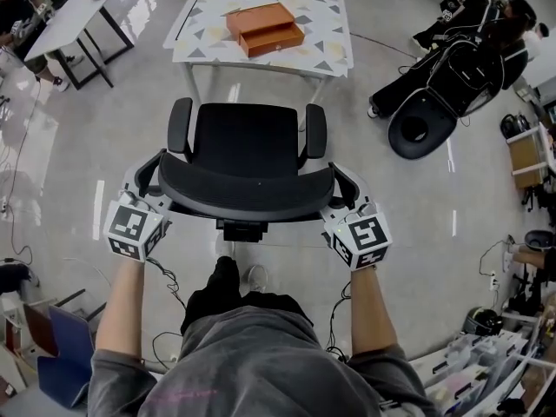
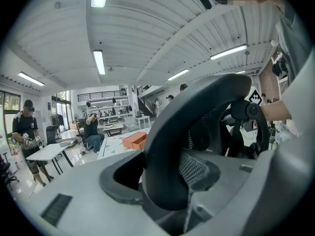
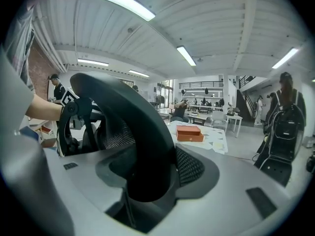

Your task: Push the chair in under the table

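Left tool (image 1: 155,185), right tool (image 1: 346,189) clamp chair (image 1: 248,142): curved black rim, seemingly plastic, mesh infill.

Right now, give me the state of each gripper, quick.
Left gripper: closed on the left edge of the chair back.
Right gripper: closed on the right edge of the chair back.
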The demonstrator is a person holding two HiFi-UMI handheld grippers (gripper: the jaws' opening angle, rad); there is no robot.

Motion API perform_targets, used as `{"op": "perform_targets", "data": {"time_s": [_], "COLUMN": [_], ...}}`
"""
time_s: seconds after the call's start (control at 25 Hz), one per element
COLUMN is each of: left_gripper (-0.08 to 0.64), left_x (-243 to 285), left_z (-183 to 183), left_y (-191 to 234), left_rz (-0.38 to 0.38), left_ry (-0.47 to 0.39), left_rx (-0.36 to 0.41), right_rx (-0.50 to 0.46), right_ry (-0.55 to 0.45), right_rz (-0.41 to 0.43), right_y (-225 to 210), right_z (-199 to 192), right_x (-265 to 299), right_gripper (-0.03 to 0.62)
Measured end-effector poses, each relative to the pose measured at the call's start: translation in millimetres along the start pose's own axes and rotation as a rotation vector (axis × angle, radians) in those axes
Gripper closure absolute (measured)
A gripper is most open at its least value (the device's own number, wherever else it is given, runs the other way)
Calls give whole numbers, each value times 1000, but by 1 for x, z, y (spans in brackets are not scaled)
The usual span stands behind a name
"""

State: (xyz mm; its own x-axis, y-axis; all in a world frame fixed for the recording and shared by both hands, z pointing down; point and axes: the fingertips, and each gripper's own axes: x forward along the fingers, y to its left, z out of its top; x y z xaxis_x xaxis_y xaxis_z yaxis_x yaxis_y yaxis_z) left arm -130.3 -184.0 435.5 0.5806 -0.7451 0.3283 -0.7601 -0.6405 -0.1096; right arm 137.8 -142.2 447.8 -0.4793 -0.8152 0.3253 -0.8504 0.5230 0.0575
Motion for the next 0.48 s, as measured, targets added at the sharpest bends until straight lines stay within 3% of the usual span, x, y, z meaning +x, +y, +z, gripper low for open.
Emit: {"op": "perform_targets", "data": {"time_s": [0.48], "left_gripper": [336], "left_x": [85], "left_z": [24], "left_y": [61], "left_rz": [-76], "left_ry": [-26], "left_rx": [7], "right_rx": [32], "right_ry": [-11], "right_rz": [-73], "right_y": [-62], "right_z": [25], "right_x": [79], "right_gripper": [353]}}
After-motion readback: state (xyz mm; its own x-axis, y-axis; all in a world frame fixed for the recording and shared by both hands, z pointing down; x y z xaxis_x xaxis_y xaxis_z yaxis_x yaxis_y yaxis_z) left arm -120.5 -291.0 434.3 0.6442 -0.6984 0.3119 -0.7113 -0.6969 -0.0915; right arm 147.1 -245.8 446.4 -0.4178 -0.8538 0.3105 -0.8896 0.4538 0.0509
